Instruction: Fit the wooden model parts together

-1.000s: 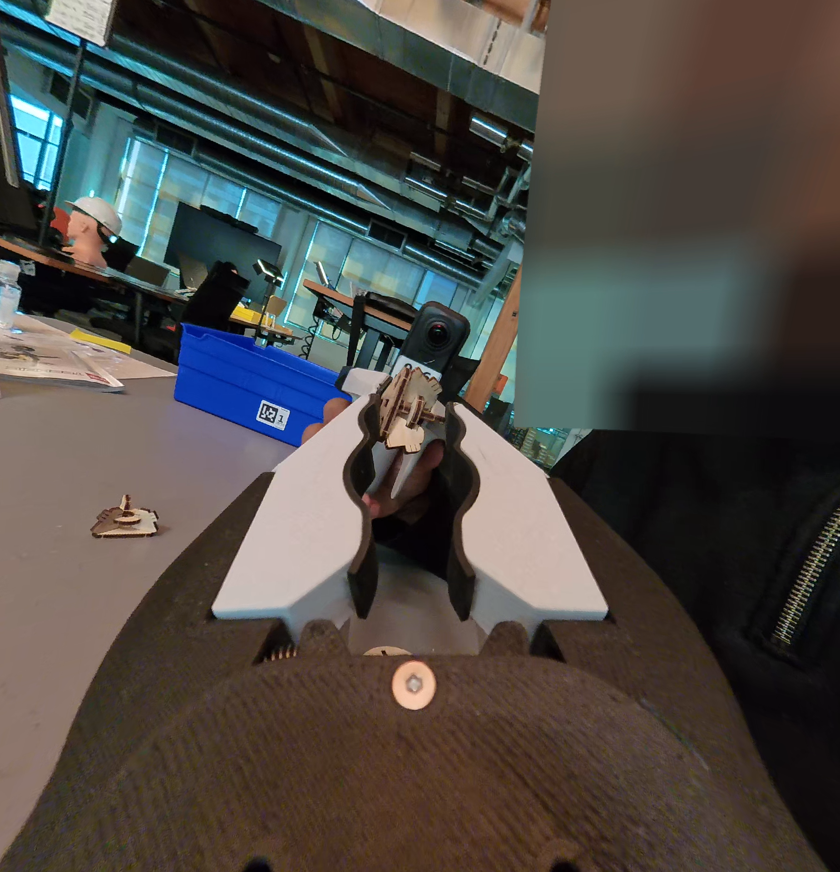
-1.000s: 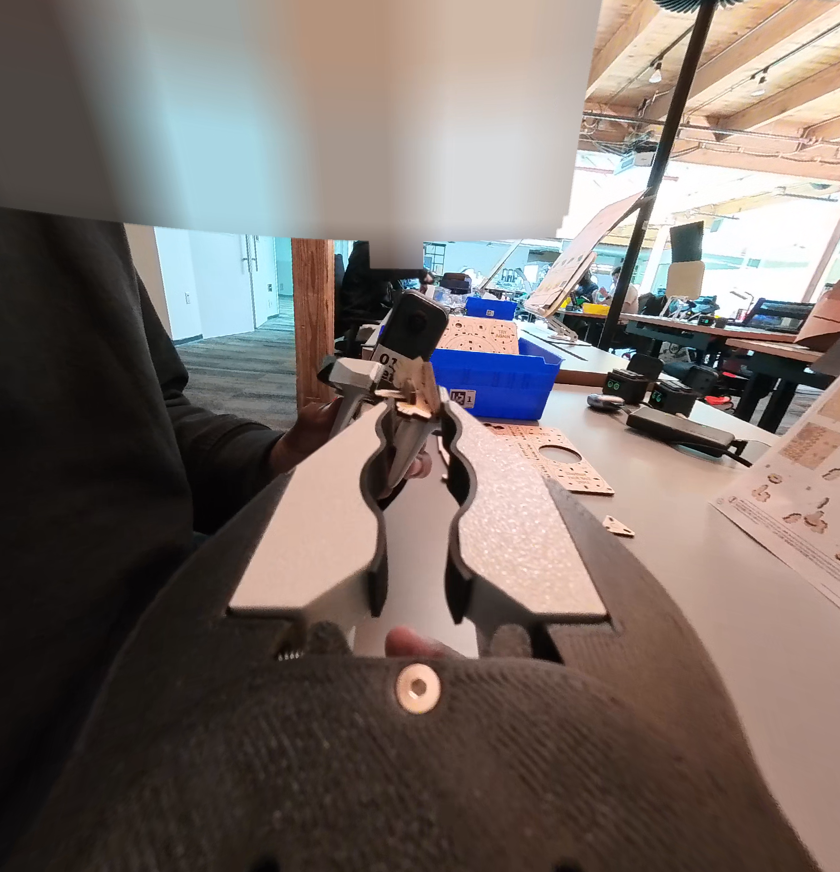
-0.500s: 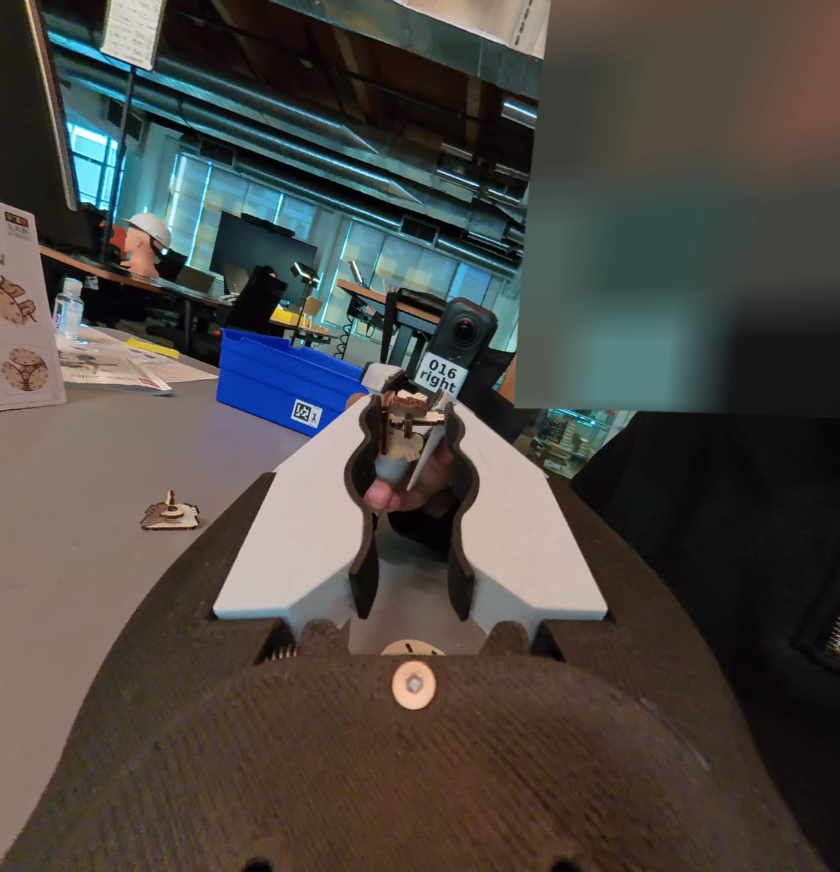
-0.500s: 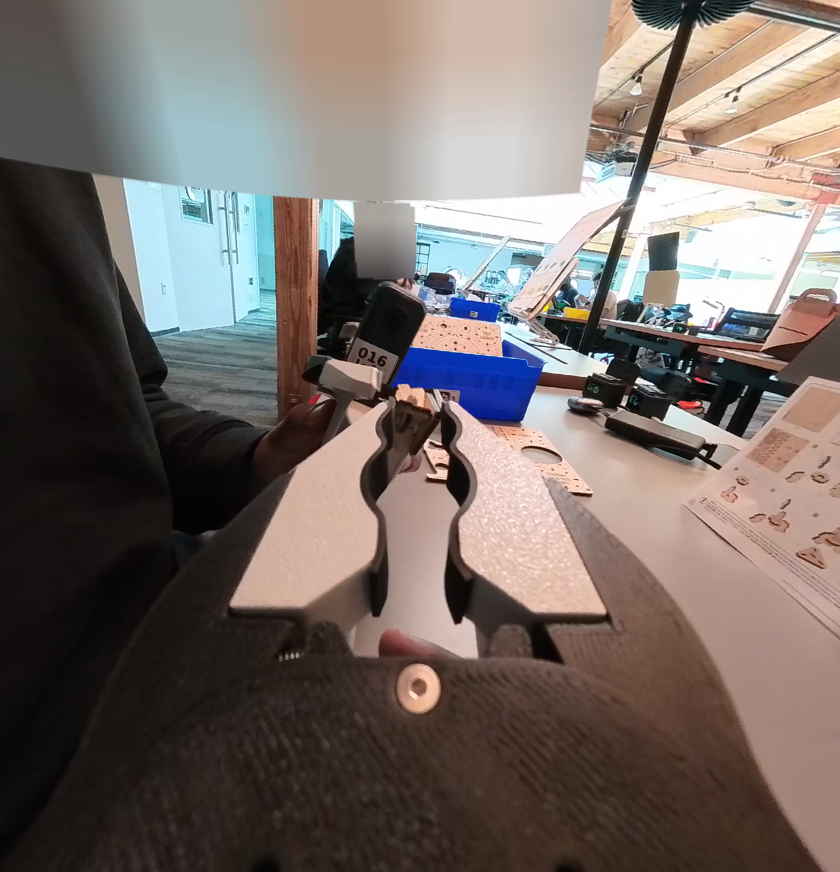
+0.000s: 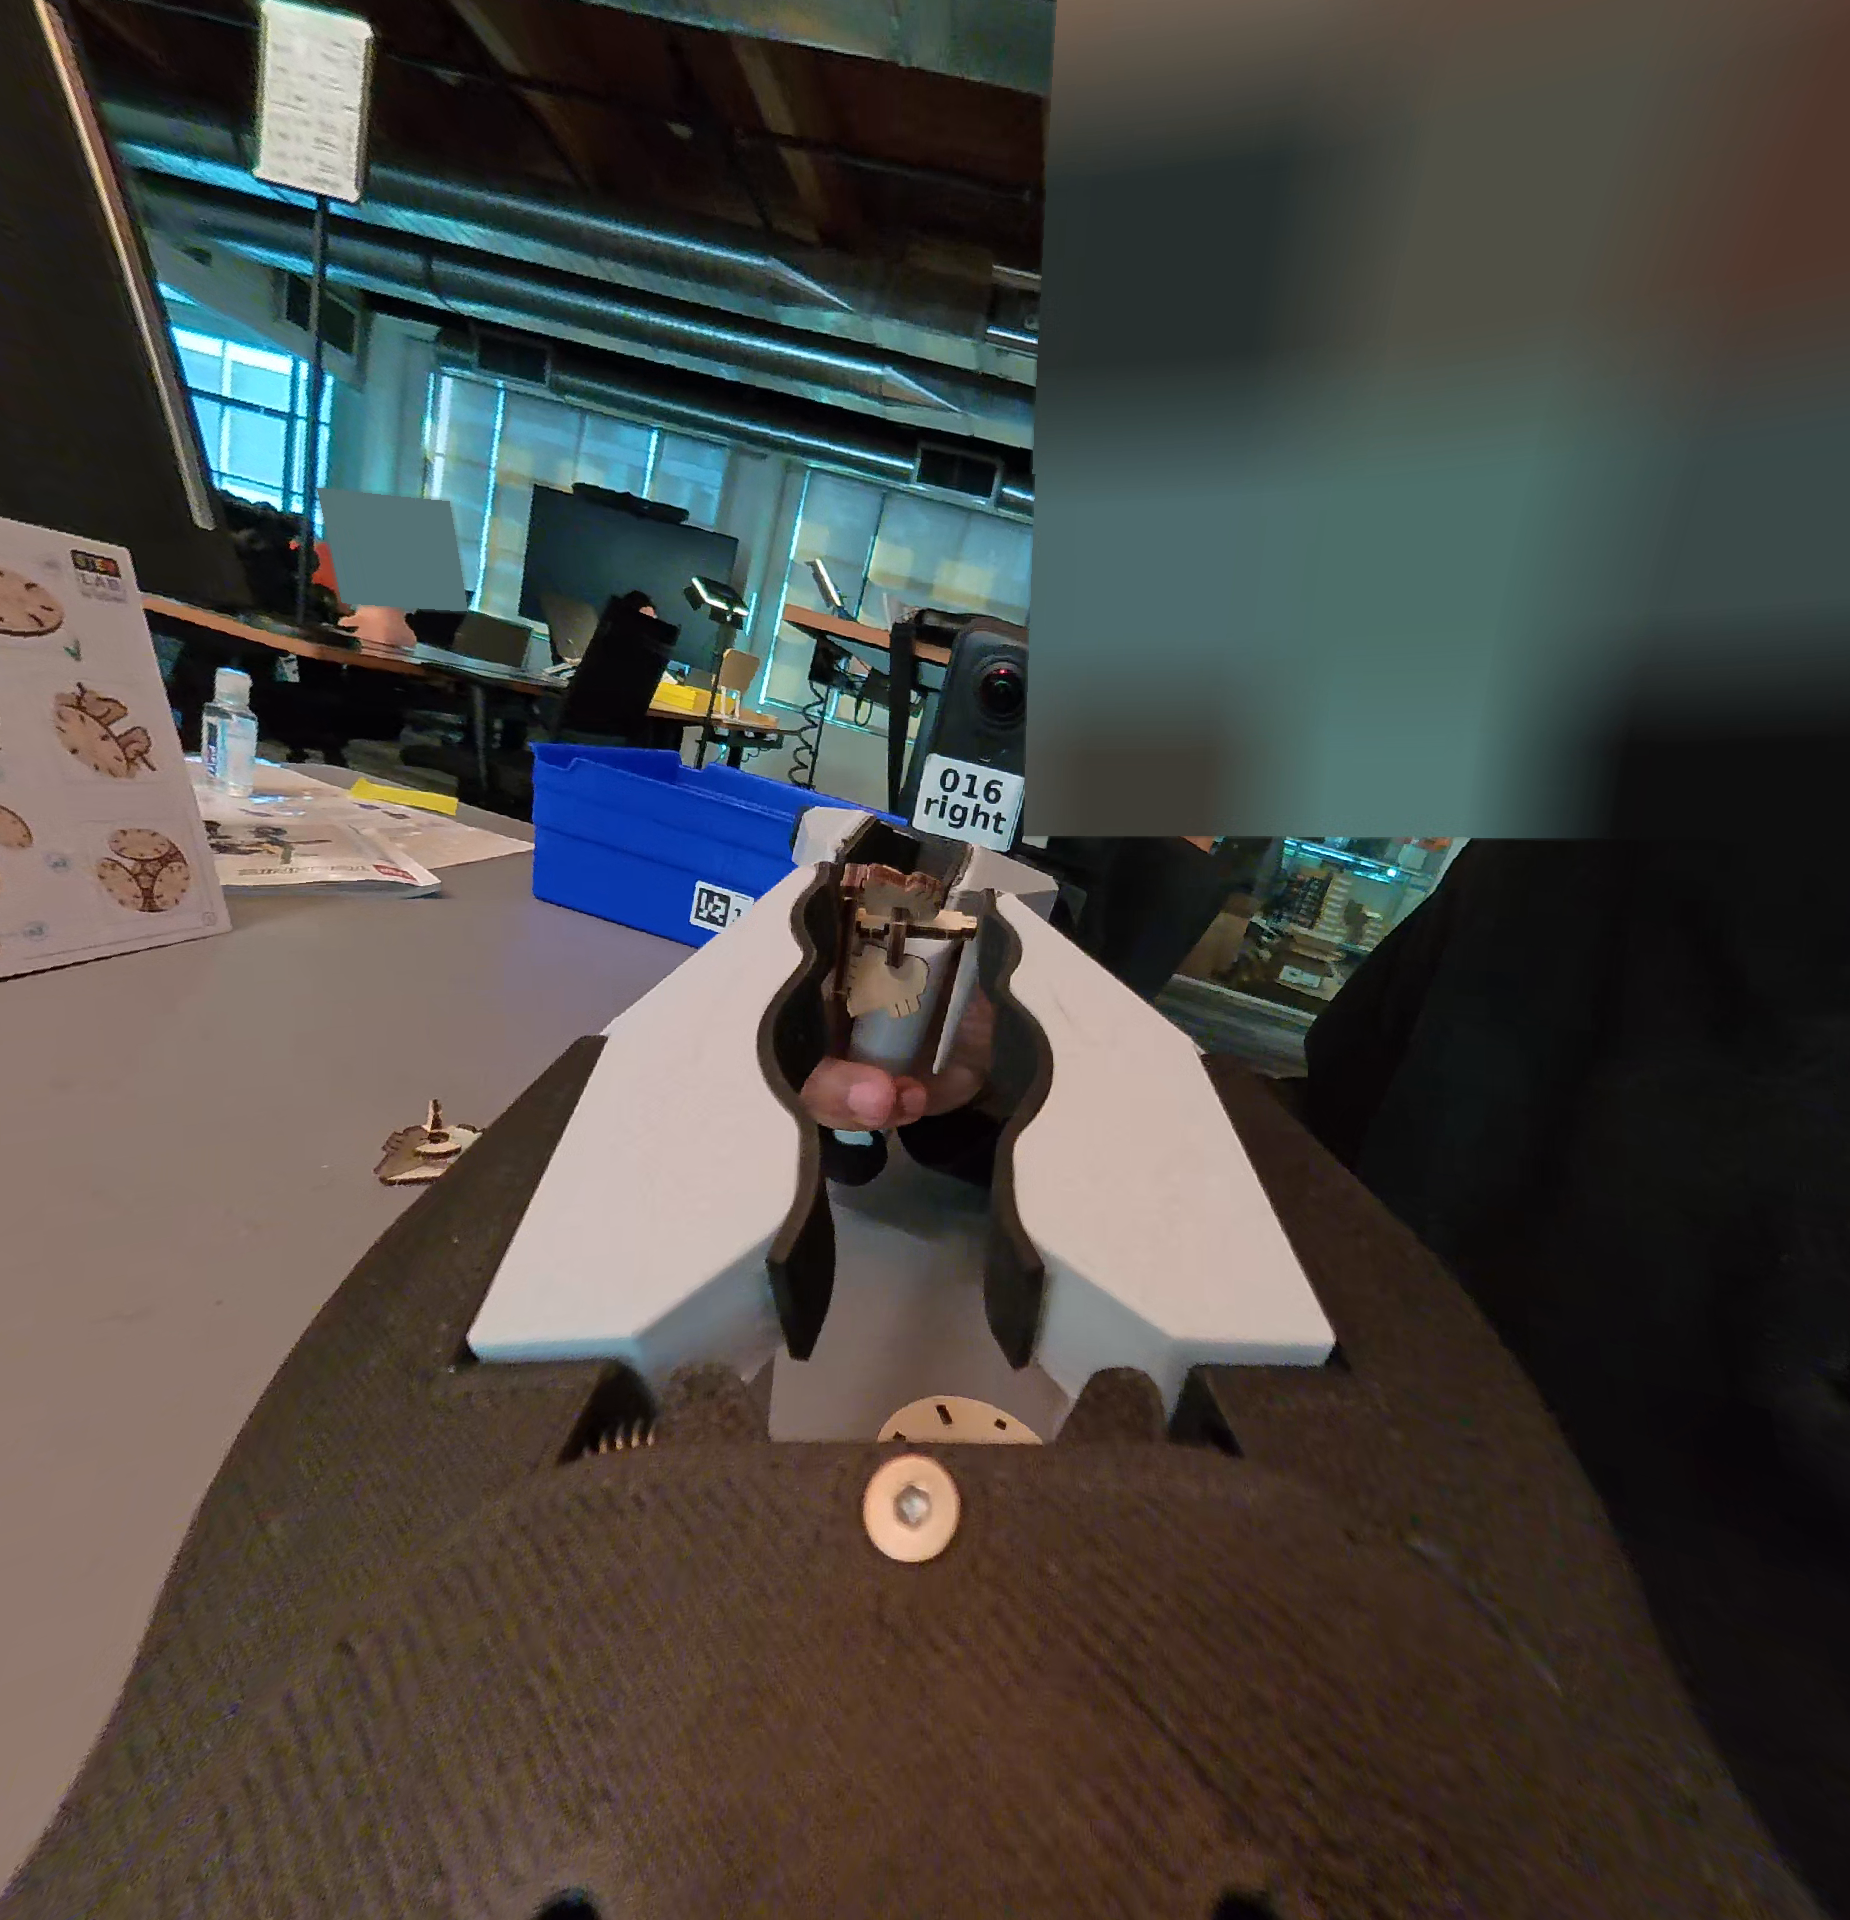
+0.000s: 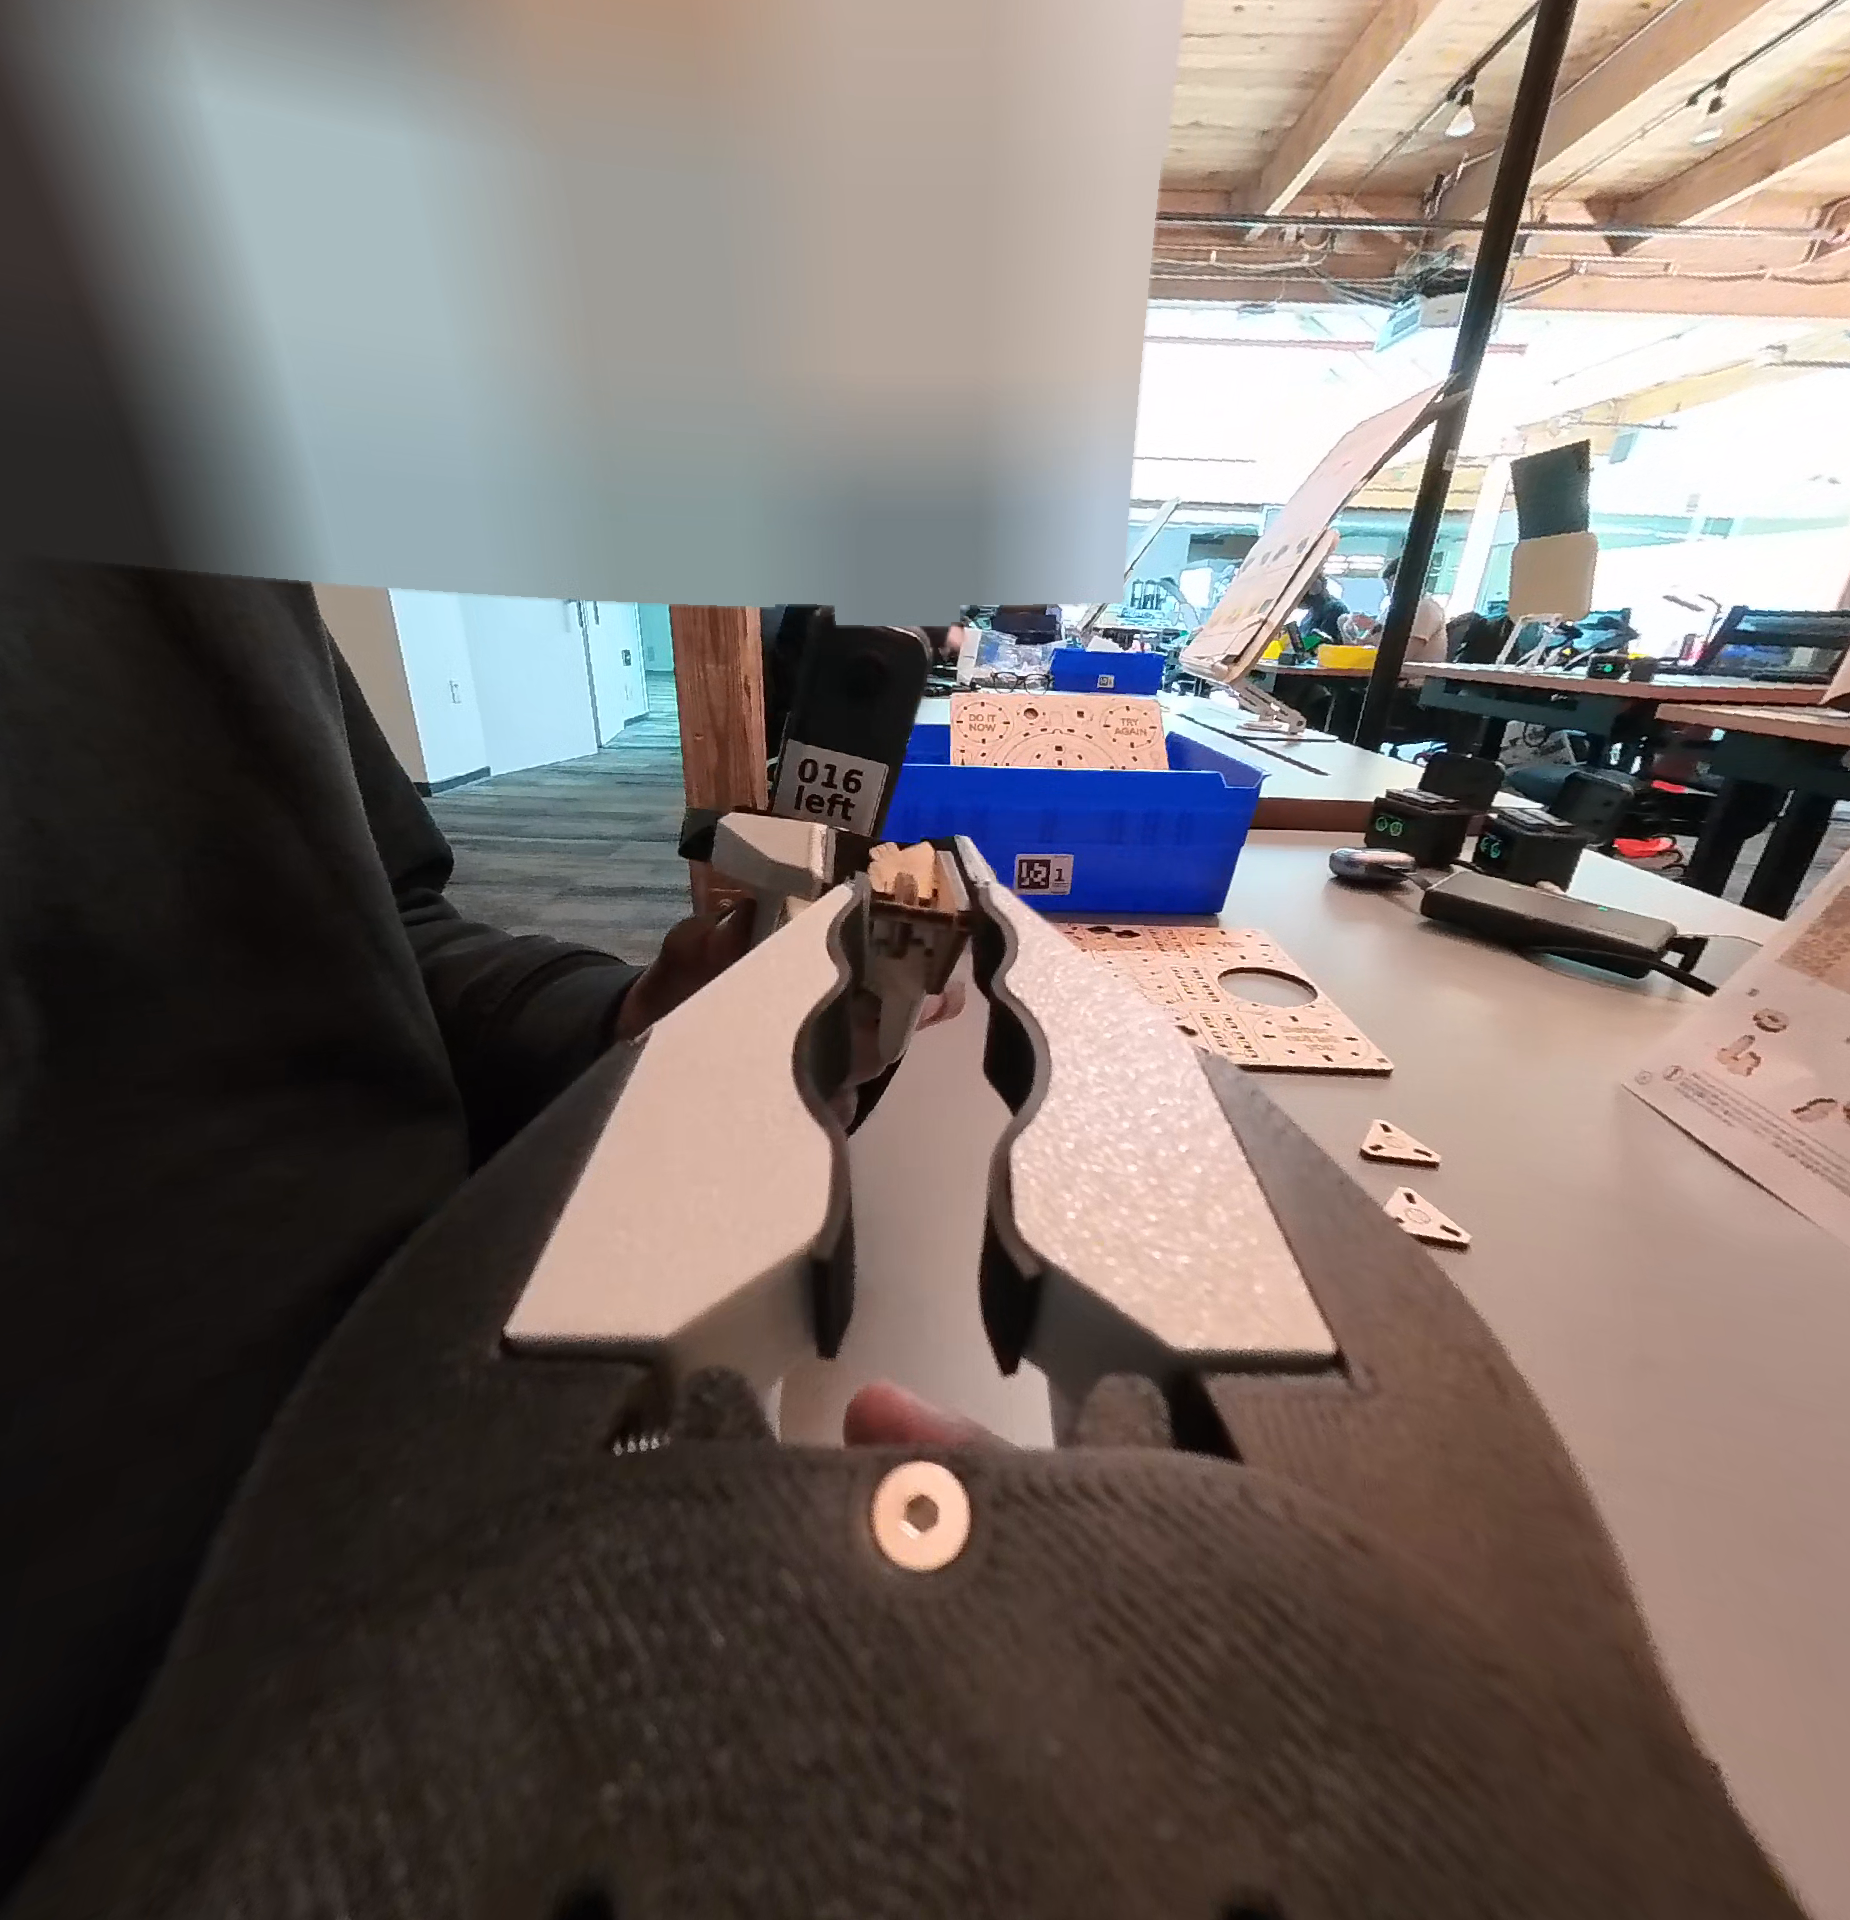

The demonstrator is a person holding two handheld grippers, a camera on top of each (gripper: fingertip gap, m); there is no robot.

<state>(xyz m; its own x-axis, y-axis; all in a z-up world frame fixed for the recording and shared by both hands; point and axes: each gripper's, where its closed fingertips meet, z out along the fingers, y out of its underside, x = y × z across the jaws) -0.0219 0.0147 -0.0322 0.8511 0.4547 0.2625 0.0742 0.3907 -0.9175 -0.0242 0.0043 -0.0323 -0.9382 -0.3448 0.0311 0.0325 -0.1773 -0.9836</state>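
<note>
There were two grippers (image 5: 905, 914) (image 6: 916, 904), two blue bins (image 6: 1077, 831) (image 6: 1103, 670), two small wooden triangles (image 6: 1399, 1146) (image 6: 1427, 1218), one punched wooden sheet (image 6: 1243, 997), one clear bottle (image 5: 227, 732), and three black chargers (image 6: 1435, 795).

Dim, teal-tinted left view; bright window glare in right view; wide-angle edge distortion.

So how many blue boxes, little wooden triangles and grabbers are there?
Blue boxes: 2, the near blue box and the far blue box
Wooden triangles: 2, first triangle and second triangle
Grabbers: 2, the left gripper and the right gripper, both at one small wooden model
Total: 6
</note>
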